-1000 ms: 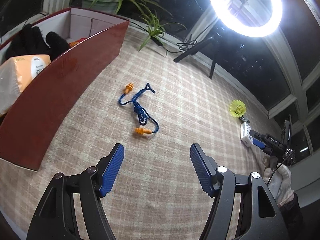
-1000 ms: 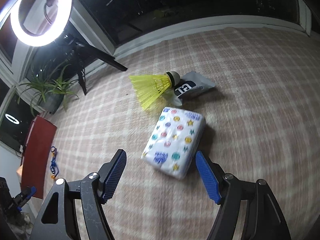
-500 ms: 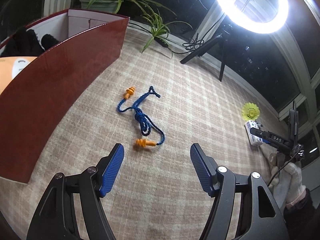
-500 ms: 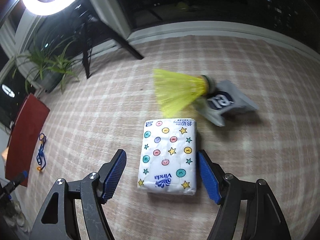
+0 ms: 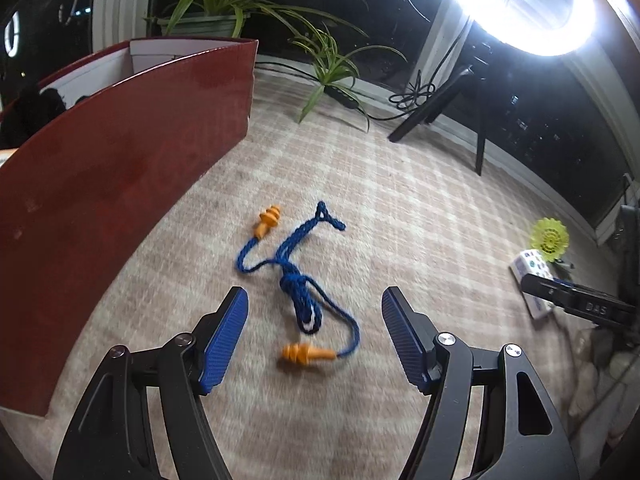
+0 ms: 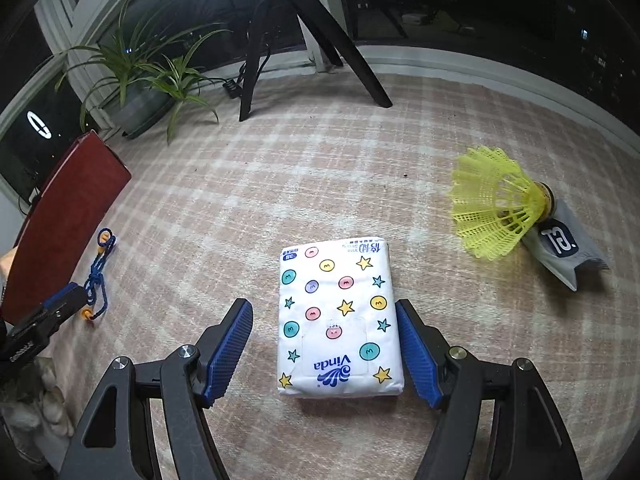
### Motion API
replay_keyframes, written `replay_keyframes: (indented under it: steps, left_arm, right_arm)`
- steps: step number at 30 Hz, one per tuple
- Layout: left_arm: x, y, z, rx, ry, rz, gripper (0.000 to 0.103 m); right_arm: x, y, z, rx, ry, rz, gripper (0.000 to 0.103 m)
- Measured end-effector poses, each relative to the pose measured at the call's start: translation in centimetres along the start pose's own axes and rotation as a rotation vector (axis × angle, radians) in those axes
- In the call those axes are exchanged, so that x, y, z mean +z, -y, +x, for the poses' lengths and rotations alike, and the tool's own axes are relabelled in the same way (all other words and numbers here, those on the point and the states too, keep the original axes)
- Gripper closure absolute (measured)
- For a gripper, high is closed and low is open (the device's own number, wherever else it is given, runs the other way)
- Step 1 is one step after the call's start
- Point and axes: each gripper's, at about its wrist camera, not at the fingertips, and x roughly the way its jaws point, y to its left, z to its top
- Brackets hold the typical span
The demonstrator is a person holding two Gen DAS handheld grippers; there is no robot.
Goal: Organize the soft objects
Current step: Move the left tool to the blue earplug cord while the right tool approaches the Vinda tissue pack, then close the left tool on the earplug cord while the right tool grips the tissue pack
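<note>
A pair of orange earplugs on a blue cord [image 5: 298, 280] lies on the checked carpet in the left wrist view. My left gripper [image 5: 314, 294] hovers open just above it, with the knotted cord and one plug between the blue fingers. In the right wrist view a white tissue pack [image 6: 338, 316] with coloured dots and stars lies lengthwise between the fingers of my open right gripper [image 6: 323, 305]. The right pad is close to the pack's edge and the left pad stands apart from it. The red box [image 5: 120, 184] sits left of the earplugs.
A yellow shuttlecock [image 6: 492, 212] rests on a grey packet [image 6: 564, 244] to the right of the pack. Potted plants [image 6: 140, 76], a tripod [image 6: 304, 20] and a ring light [image 5: 520, 0] stand along the window. A gloved hand [image 5: 592, 352] is at the right edge.
My left gripper has come forward and down over the earplug cord. My right gripper has rolled and moved across, so the tissue pack now lies straight between its fingers.
</note>
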Motion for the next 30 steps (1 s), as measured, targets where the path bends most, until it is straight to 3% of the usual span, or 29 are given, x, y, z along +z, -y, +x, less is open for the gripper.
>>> replay_keyframes:
  steps: [9, 12, 17, 19, 24, 28, 30]
  left_arm:
    - [0.4, 0.1, 1.6, 0.065, -0.013, -0.005, 0.042]
    - [0.5, 0.1, 1.7, 0.084, -0.007, -0.002, 0.053]
    - [0.4, 0.3, 1.8, 0.098, -0.001, 0.005, 0.086]
    - [0.4, 0.3, 1.8, 0.095, -0.003, 0.006, 0.093]
    - [0.2, 0.3, 1.6, 0.076, -0.008, 0.005, 0.095]
    - [-0.2, -0.2, 1.0, 0.048, -0.019, -0.015, 0.095]
    - [-0.5, -0.6, 0.7, 0.033, -0.019, -0.038, 0.096]
  right_arm:
    - [0.4, -0.5, 0.5, -0.012, 0.013, -0.016, 0.035]
    - [0.4, -1.2, 0.8, -0.040, 0.013, -0.049, 0.035]
    - [0.2, -2.3, 1.2, -0.095, 0.018, -0.107, 0.035]
    - [0.2, -2.5, 1.3, -0.114, 0.018, -0.123, 0.035]
    - [-0.2, -3.1, 1.3, -0.137, 0.013, -0.152, 0.036]
    - [-0.5, -3.0, 0.8, -0.141, 0.017, -0.154, 0.054]
    - [-0.7, -2.9, 0.5, -0.135, 0.014, -0.151, 0.054]
